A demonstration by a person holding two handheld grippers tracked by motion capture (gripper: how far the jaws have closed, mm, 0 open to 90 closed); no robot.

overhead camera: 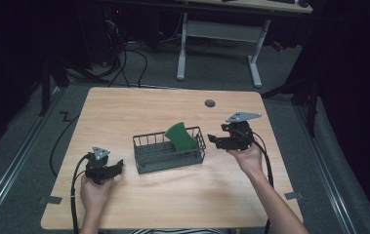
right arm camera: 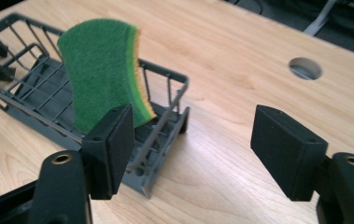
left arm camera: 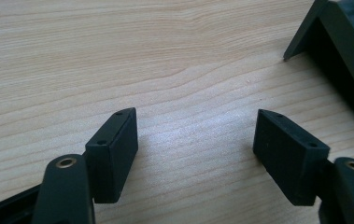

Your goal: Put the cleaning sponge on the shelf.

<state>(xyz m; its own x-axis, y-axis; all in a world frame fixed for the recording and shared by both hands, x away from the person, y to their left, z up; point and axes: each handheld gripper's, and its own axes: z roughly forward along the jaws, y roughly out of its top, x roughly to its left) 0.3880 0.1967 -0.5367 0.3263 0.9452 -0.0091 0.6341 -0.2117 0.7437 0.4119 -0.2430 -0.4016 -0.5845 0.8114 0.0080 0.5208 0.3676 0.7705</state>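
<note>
A green sponge (overhead camera: 181, 136) with a yellow edge leans upright in the right end of a dark wire basket (overhead camera: 146, 153) in the middle of the table; the right gripper view shows the sponge (right arm camera: 102, 70) standing inside the basket (right arm camera: 20, 100). My right gripper (overhead camera: 214, 142) hovers just right of the basket, pointing left, open with nothing between its jaws (right arm camera: 191, 149). My left gripper (overhead camera: 119, 166) rests low at the table's front left, pointing right toward the basket, open and empty (left arm camera: 195, 154). The basket's corner (left arm camera: 326, 42) stands ahead of it.
A round cable hole (overhead camera: 210, 103) sits in the wooden table top (overhead camera: 124, 112) behind the basket. Cables trail from both grippers over the front edge. A white desk frame (overhead camera: 219, 34) stands on the floor beyond the table.
</note>
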